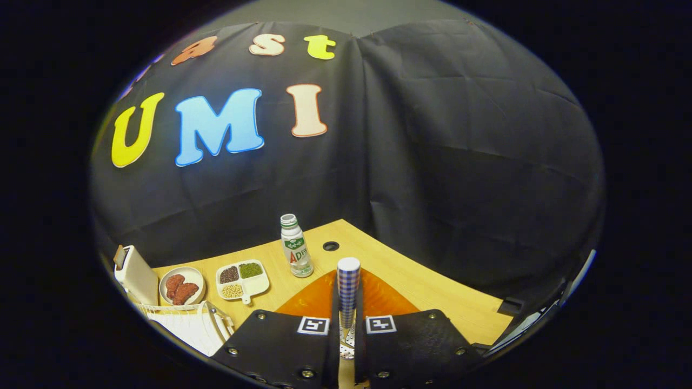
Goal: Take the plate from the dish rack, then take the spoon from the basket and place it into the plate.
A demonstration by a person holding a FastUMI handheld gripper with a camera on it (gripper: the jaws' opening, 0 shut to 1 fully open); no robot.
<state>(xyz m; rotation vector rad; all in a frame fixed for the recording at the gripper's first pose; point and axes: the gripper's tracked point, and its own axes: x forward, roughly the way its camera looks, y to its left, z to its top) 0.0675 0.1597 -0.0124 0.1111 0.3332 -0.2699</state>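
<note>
My gripper (346,325) is shut on the spoon (348,286), whose blue-and-white checked handle stands upright between the fingers with its rounded end on top. Just beyond the fingers an orange plate (381,298) lies flat on the wooden table (432,292); the fingers hide its near part. Low in the gap between the fingers a bit of perforated metal (346,341) shows; I cannot tell whether it is the basket or the spoon's bowl.
A white wire dish rack (189,323) stands left of the fingers. Behind it are a white box-like appliance (135,275), a small plate of meat (183,286) and a divided dish of beans (242,278). A drink bottle (296,246) stands beyond the orange plate, near a cable hole (331,246).
</note>
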